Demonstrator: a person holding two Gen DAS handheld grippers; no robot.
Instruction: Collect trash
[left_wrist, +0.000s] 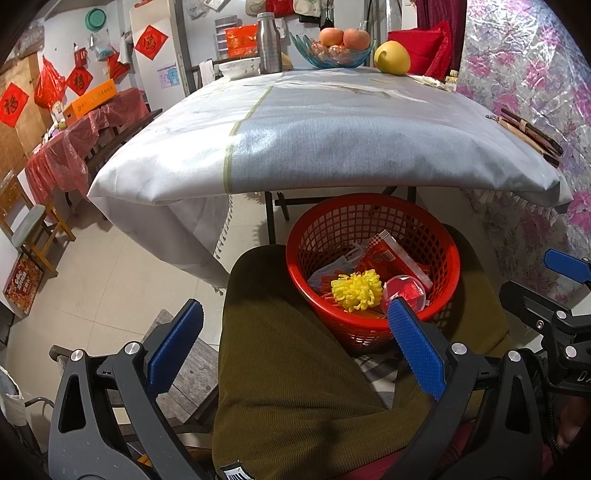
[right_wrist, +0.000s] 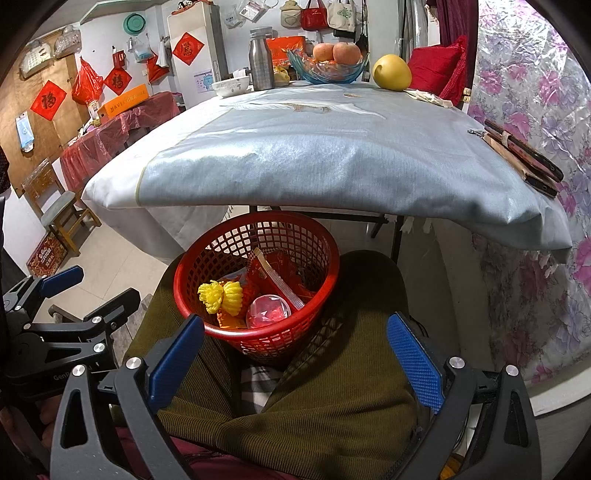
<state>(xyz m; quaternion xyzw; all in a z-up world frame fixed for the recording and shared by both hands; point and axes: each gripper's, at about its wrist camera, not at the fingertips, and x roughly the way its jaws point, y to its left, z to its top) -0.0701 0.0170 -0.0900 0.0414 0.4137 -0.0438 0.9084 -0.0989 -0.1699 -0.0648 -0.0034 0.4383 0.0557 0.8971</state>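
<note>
Both tongs, left (left_wrist: 295, 350) and right (right_wrist: 295, 350), hang released and empty over the lap. Trash sits in the basket (right_wrist: 325, 251) between the knees; desk (right_wrist: 332, 147) looks cleared, job nearly done.

Bright indoor light, sharp centre, fisheye warp + dark corners

A table (right_wrist: 332, 147) under a pale blue-grey cloth fills the middle of the room. At its far edge stand a steel flask (right_wrist: 260, 59), a white bowl (right_wrist: 231, 86), a glass fruit bowl (right_wrist: 327, 70) and a yellow pomelo (right_wrist: 391, 72). Floor: pale tiles (left_wrist: 110, 273). Left wall: white, hung with red paper signs (left_wrist: 150, 41). A wooden chair (right_wrist: 59, 214) stands at left. Floral sheeting (right_wrist: 535, 110) covers the right side.
</note>
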